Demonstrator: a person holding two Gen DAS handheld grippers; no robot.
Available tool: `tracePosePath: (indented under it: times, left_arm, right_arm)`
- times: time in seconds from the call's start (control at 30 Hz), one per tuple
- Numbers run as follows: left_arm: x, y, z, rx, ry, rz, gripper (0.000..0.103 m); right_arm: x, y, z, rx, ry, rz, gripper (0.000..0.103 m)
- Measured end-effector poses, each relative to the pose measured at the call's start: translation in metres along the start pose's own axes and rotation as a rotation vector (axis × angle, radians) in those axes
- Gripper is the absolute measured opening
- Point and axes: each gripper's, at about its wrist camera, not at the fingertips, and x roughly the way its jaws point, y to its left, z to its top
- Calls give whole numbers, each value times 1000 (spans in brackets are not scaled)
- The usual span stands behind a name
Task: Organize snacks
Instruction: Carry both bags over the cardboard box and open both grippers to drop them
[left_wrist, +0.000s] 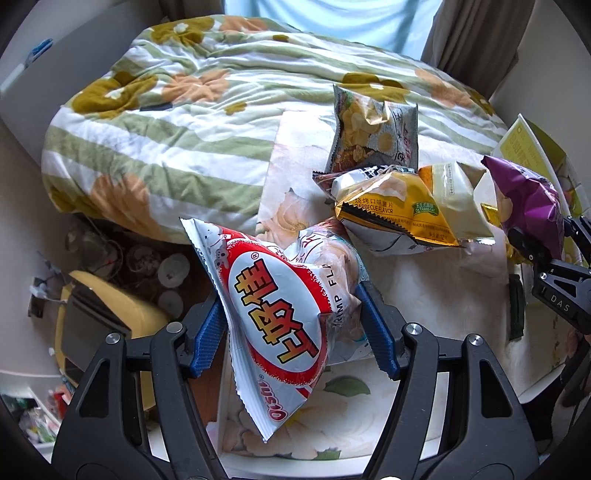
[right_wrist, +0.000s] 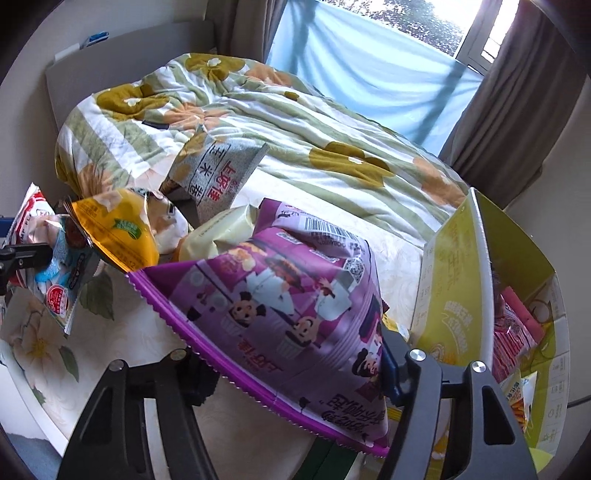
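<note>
A bed (left_wrist: 424, 280) with a pale flowered sheet fills the scene; a rumpled quilt (left_wrist: 177, 122) with green stripes and orange flowers covers its far and left part. On the right side of the bed stands an open yellow-green carton (right_wrist: 454, 273) with pink packets inside; its flap stands upright just right of the purple bag.

The purple snack bag (right_wrist: 295, 295) is the biggest packet in the right wrist view; the right gripper (right_wrist: 295, 373) is clenched on it, its blue pad pressing the right side of the bag, and the bag hangs above the sheet just left of the carton. The red and white shrimp snack bag (left_wrist: 280, 325) is grasped by the left gripper (left_wrist: 291, 332); both blue pads squeeze it from the two sides, and it hangs tilted over the near edge of the bed.

Between the two held bags a yellow barbecue chips bag (left_wrist: 399, 214) lies on the sheet, touching a pale yellow packet (left_wrist: 454, 192) on its right; a grey chips bag (left_wrist: 373, 136) stands just behind them, near the quilt.
</note>
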Motion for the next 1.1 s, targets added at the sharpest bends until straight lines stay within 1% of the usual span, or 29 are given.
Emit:
tracePosePath:
  times: [0.33, 0.5, 0.67, 0.77, 0.9, 1.0, 1.1]
  left_arm:
    - [-60, 16, -4, 8, -103, -10, 65]
    - [-85, 13, 7, 45, -162, -47, 65]
    - [-101, -3, 21, 102, -207, -95, 65]
    - [-108, -20, 30, 135, -231, -125, 65]
    - [-119, -51, 42, 177, -260, -165, 65]
    - [-126, -85, 50, 214, -286, -186, 65]
    - [-133, -125, 56, 240, -316, -213, 65]
  right_arm:
    - [-47, -2, 9, 56, -65, -18, 64]
    - [-70, -3, 6, 93, -91, -43, 64]
    - [-91, -11, 3, 143, -110, -56, 64]
    - [-104, -17, 2, 170, -124, -69, 64]
    - [-122, -35, 0, 200, -144, -81, 64]
    - [-135, -57, -3, 219, -159, -96, 64]
    - [-144, -86, -8, 228, -174, -106, 64]
